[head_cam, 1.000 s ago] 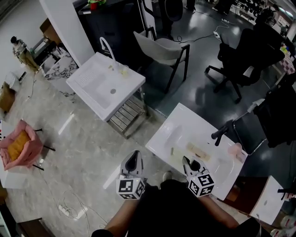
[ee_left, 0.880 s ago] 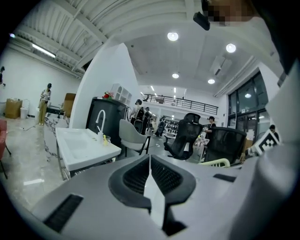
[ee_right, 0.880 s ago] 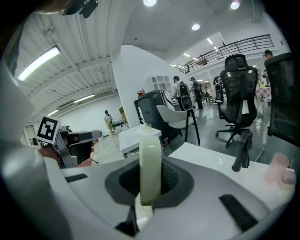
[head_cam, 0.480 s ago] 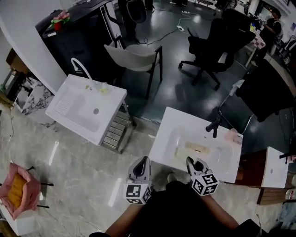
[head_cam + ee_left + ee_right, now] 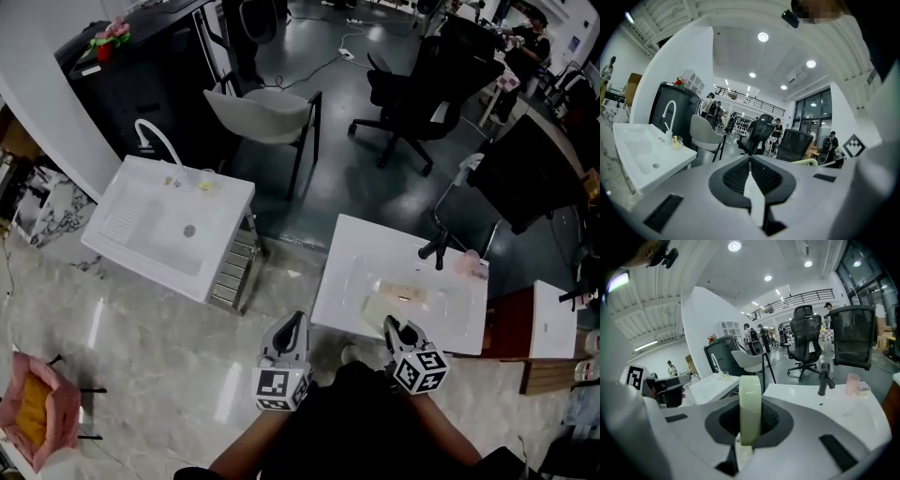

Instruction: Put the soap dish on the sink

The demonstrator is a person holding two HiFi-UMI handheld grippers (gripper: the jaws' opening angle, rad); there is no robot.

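Observation:
My right gripper (image 5: pixel 750 425) is shut on a pale green soap dish (image 5: pixel 750 399), which stands edge-on between the jaws. In the head view the soap dish (image 5: pixel 374 307) hangs over the near edge of the white sink (image 5: pixel 343 255), just ahead of the right gripper (image 5: pixel 389 327). A black faucet (image 5: pixel 435 249) stands at the sink's far side. My left gripper (image 5: pixel 296 324) is shut and empty, at the sink's near left corner. The left gripper (image 5: pixel 750 165) looks level past the sink, into the room.
A pink cup (image 5: pixel 467 265) stands beside the faucet, and a beige bar (image 5: pixel 405 294) lies in the basin. A second white sink (image 5: pixel 141 246) with a white faucet stands to the left. Office chairs (image 5: pixel 403 89) and a pale chair (image 5: pixel 265 114) stand beyond.
The view has swung round, so the near sink now lies straight ahead of both grippers. Both grippers have shifted along with it, and the right one keeps hold of the dish.

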